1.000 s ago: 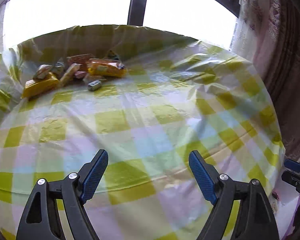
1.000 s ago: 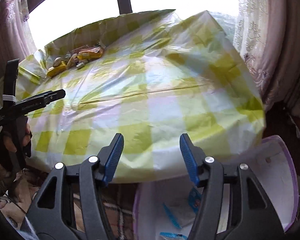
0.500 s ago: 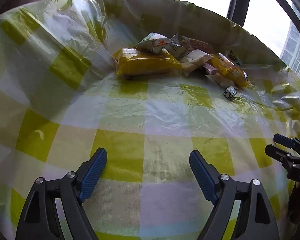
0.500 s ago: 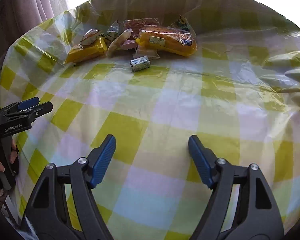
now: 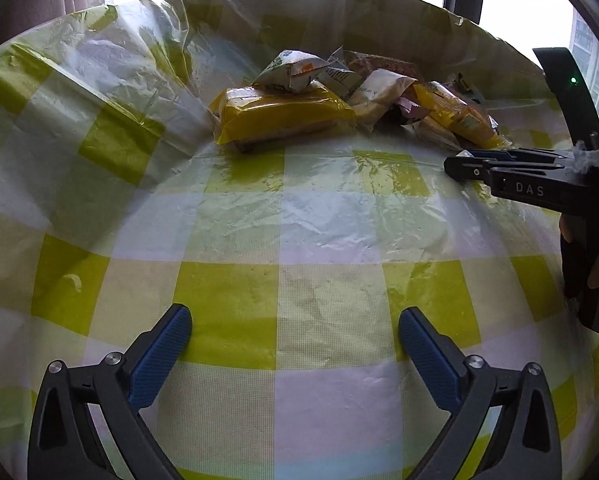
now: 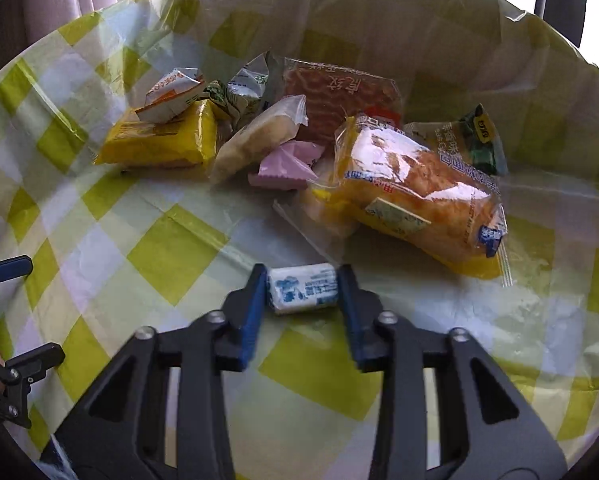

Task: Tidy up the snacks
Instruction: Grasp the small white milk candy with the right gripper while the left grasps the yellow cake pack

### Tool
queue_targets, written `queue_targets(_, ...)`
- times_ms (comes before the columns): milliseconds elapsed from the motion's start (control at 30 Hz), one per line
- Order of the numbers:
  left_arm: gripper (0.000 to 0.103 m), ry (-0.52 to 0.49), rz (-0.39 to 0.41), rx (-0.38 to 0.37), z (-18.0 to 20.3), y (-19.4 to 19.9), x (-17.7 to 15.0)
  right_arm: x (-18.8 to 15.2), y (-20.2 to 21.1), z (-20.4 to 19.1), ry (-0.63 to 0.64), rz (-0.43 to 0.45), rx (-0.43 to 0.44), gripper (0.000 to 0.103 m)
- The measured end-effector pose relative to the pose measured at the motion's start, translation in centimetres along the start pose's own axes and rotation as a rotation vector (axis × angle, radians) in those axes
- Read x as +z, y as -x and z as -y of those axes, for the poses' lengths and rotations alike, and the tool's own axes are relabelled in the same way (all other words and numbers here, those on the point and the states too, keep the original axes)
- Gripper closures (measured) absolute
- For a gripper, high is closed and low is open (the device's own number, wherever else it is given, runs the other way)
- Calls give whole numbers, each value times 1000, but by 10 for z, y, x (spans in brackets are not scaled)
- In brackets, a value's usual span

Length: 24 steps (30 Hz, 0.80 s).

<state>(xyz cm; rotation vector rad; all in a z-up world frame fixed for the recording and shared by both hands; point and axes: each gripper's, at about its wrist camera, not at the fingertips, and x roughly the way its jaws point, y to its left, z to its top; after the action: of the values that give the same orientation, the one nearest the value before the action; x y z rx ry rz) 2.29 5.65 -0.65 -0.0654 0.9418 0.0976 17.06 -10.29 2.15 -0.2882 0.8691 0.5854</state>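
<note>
Snack sorting barely begun: nearly every packet sits in one heap on the checked bench [image 6: 171, 252].

Beyond the right tool [image 6: 302, 289], the pile [image 6: 299, 140] of bread bag, yellow pack and wafers lies unsorted; its jaws are closing around a small white-and-blue candy [image 6: 302, 288]. The left tool [image 5: 295, 340] is spreading, empty, well short of the heap.

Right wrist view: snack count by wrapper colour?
Yellow or orange: 2, yellow pack, bread pack
White with print: 3, orange-print pack, green-print pack, candy
Pink: 1, pink pack
Red-brown: 1, red pack
Cream: 1, cream pack
Dark green: 1, green pack
Total: 9 visible; the pile may hide more.
</note>
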Motion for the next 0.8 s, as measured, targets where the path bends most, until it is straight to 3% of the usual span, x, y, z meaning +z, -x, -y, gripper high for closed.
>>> queue_targets(267, 0, -41, -13, -21, 1, -10, 13, -59, 47, -21, 36, 15, 30, 65)
queue_targets(333, 0, -108, -14, -40, 2, -20, 29, -65, 51, -24, 27, 17, 24, 65)
queue_targets(667, 0, -597, 53, 191, 2, -81, 138, -62, 48, -26, 33, 16, 4, 65)
queue_targets(733, 0, -617, 32, 157, 1, -91, 148, -62, 47, -27, 34, 16, -3, 65)
queue_targets(800, 2, -522, -11, 71, -5, -96, 156, -62, 48, -28, 33, 16, -3, 65)
